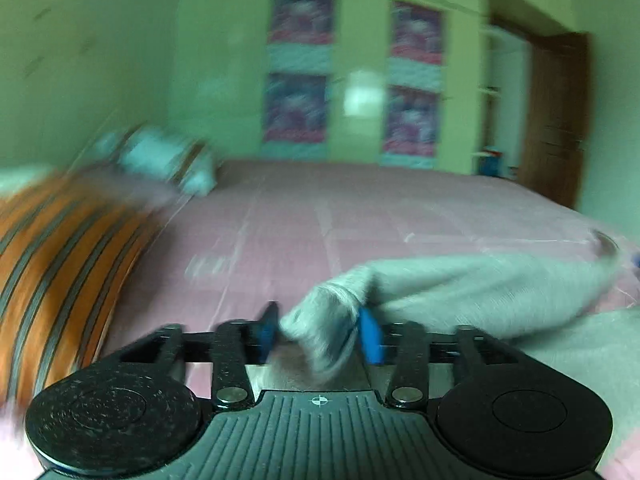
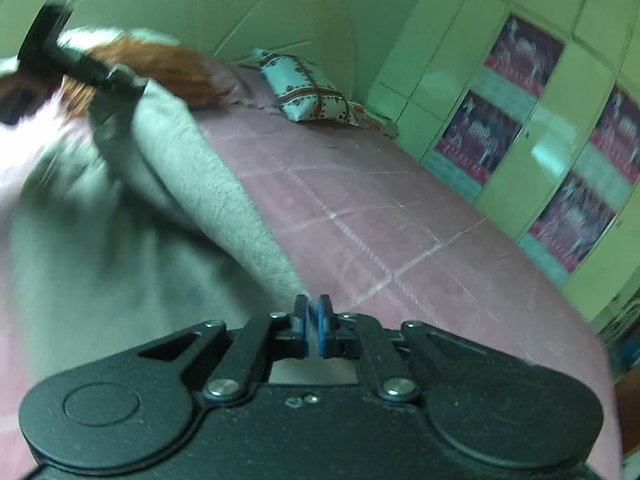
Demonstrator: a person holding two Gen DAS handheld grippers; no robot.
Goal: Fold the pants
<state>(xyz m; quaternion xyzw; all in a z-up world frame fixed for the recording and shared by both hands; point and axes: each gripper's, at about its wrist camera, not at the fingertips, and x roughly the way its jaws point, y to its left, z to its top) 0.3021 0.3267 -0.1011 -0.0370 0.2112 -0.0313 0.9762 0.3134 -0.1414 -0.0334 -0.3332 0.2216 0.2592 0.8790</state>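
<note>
Grey fabric: that's the pants point(image 1: 460, 292), a soft fleecy pair lying on the pink bed sheet point(image 1: 320, 220), bunched up and partly lifted rather than flat.

Left gripper: the left gripper point(image 1: 320, 328) has its blue pads point(image 1: 370, 336) spread fairly wide with a wad of the pants' edge sitting between them. Pads look like they're touching the cloth on both sides, but it's blurry, so I can't tell if that's a real pinch or a loose one.

Right gripper: the right gripper point(image 2: 314, 324) is nearly closed, only a sliver of gap between the pads. The pants' edge runs right up to the tips, but whether any cloth is actually caught in there, can't tell.

Why held like this: my guess is each gripper takes one end of the same edge so the fabric hangs between them and can be carried over for a fold.

Edges: in the right wrist view the long pants hem point(image 2: 224, 200) runs diagonally from the right gripper up to the left one.

Open room: loads of bare sheet beyond the pants toward the wardrobe point(image 2: 520, 120). The orange striped blanket point(image 1: 60, 260) and the patterned pillow point(image 2: 312, 92) sit well apart from the pants, toward the headboard point(image 2: 240, 12).
</note>
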